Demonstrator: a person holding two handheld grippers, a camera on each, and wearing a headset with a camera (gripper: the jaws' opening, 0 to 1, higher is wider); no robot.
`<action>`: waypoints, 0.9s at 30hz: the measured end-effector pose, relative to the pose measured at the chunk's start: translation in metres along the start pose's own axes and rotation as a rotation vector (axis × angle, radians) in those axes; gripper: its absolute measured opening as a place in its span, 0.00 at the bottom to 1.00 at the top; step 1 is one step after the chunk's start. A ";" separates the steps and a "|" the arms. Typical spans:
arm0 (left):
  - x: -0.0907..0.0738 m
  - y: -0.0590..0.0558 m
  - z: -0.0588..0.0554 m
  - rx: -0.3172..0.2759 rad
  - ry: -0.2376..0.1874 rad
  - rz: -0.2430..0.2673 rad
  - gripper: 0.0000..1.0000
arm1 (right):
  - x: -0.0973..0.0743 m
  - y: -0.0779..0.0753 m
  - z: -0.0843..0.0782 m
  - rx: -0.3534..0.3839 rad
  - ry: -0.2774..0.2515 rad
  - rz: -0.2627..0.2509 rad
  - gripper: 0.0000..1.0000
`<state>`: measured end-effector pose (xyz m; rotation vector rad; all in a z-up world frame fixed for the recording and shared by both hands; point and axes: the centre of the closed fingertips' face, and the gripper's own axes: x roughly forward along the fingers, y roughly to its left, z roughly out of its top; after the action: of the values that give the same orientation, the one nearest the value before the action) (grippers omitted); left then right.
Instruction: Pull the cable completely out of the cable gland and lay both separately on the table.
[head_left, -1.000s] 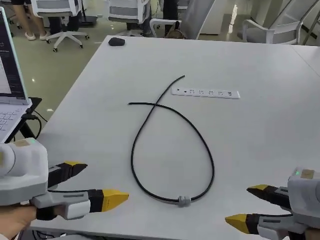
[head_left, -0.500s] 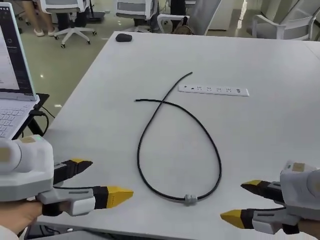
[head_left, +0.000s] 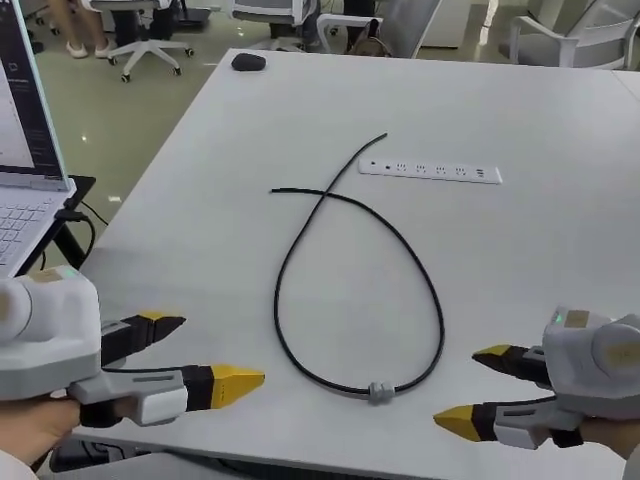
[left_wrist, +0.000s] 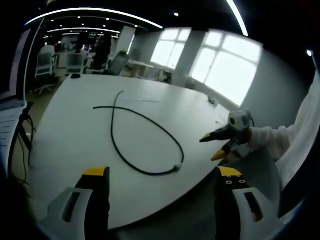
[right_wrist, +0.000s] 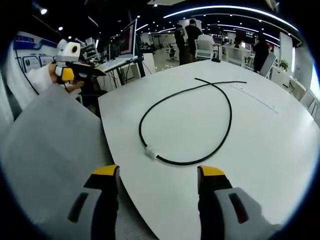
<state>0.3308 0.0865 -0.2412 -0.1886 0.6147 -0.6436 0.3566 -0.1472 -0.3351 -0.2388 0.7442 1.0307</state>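
- Gland (head_left: 378, 391) sits at the near end of the cable (head_left: 277, 298) loop, close to the front edge of the desk (head_left: 560, 260) and between the two pairs of tongs.
- Left tongs (head_left: 215, 350) hang off to its left and right tongs (head_left: 460, 385) off to its right. The right pair looks the nearer of the two.
- Both pairs are spread wide and carry nothing. Neither touches the cable.
- Where it passes through the gland the cable runs roughly side to side, so each pair faces one stretch of it. I judge that one pair could pinch the gland while the other draws the cable out sideways.
- Cable is thin and black, lying flat in one big loop. Its two free ends cross on the far side, near a white power strip (head_left: 430, 171).
- Gland is a small, pale grey, ribbed piece, threaded on the cable.
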 end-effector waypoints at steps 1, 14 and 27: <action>0.000 0.000 0.000 0.001 0.001 0.001 0.86 | 0.002 0.000 0.000 -0.006 0.001 0.003 0.66; -0.006 -0.001 -0.005 0.018 0.003 0.006 0.84 | 0.048 0.009 0.005 -0.307 0.022 0.086 0.54; -0.022 0.003 -0.007 0.018 -0.023 0.035 0.78 | 0.093 0.016 -0.013 -0.514 0.108 0.181 0.23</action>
<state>0.3146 0.1029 -0.2371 -0.1674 0.5888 -0.6124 0.3657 -0.0812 -0.4036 -0.6831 0.5933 1.3819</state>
